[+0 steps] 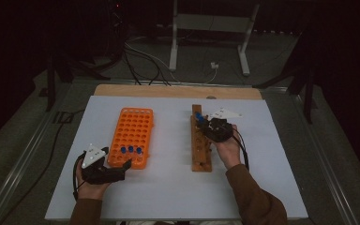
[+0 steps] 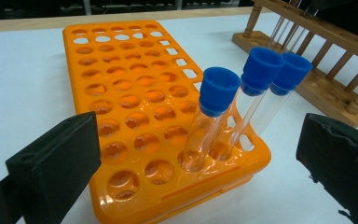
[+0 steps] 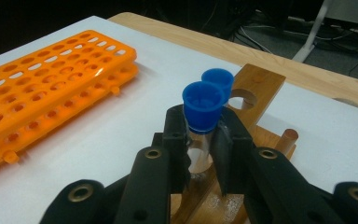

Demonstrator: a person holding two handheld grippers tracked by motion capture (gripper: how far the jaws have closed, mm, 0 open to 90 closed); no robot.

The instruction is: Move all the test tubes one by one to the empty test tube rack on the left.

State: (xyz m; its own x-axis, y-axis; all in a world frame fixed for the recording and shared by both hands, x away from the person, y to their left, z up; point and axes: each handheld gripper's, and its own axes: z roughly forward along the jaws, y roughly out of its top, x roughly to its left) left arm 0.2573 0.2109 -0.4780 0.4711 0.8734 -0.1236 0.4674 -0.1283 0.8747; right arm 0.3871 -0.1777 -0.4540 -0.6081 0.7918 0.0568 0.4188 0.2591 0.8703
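Black jaws of the right claw clamp a clear blue-capped test tube standing in the wooden rack. Left claw gapes apart before the orange plastic rack, holding three capped tubes. Seemingly two remain to move. No readable writing.

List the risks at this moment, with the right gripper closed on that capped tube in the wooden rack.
1. The right gripper clamps a clear tube just below its blue cap; a hard squeeze might crack it.
2. A second capped tube stands right behind; a tilted pull could knock it or drag the wooden rack.
3. The open left gripper sits near three tubes at the orange rack edge; a nudge could tip them.
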